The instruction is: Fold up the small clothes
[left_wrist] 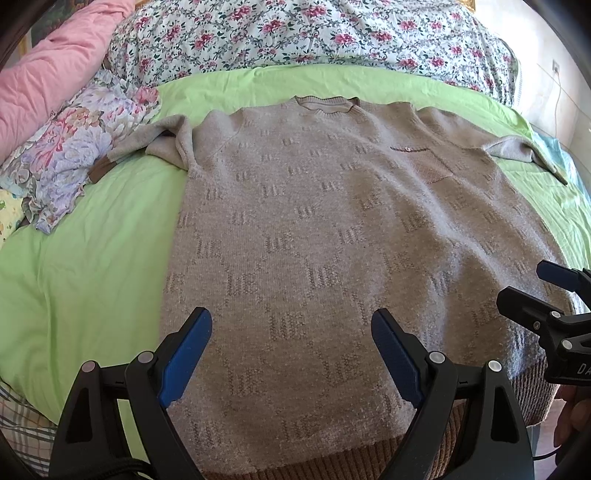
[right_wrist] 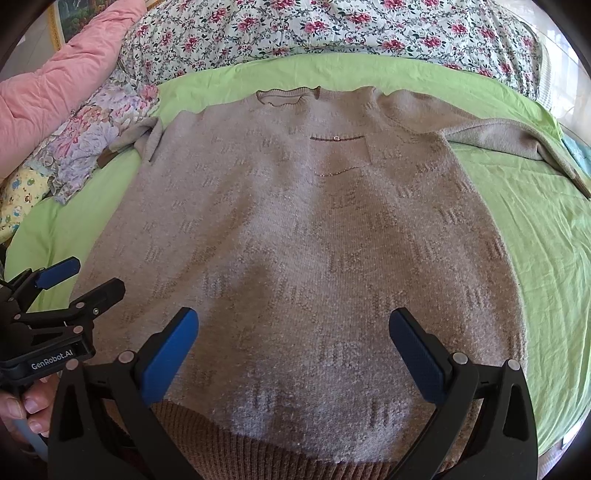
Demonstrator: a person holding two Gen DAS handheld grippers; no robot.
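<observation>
Left wrist view: one grey-brown sweater [left_wrist: 317, 229] lies flat, front up, on the green bedsheet [left_wrist: 92, 266], its two sleeves spread outward. From left: one pink quilt [left_wrist: 55, 70], one pastel floral cloth [left_wrist: 77, 151], one floral duvet [left_wrist: 295, 33]. Left hand-held gripper [left_wrist: 291, 350] hovers spread above the hem; right hand-held gripper [right_wrist: 293, 347], likewise spread, holds nothing.

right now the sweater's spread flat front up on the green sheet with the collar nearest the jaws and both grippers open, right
Not quite. The sweater lies flat, front up, on the green sheet, and both the left gripper and right gripper have open jaws. But the ribbed hem is nearest them; the collar is at the far end. Both wrist views show it.
</observation>
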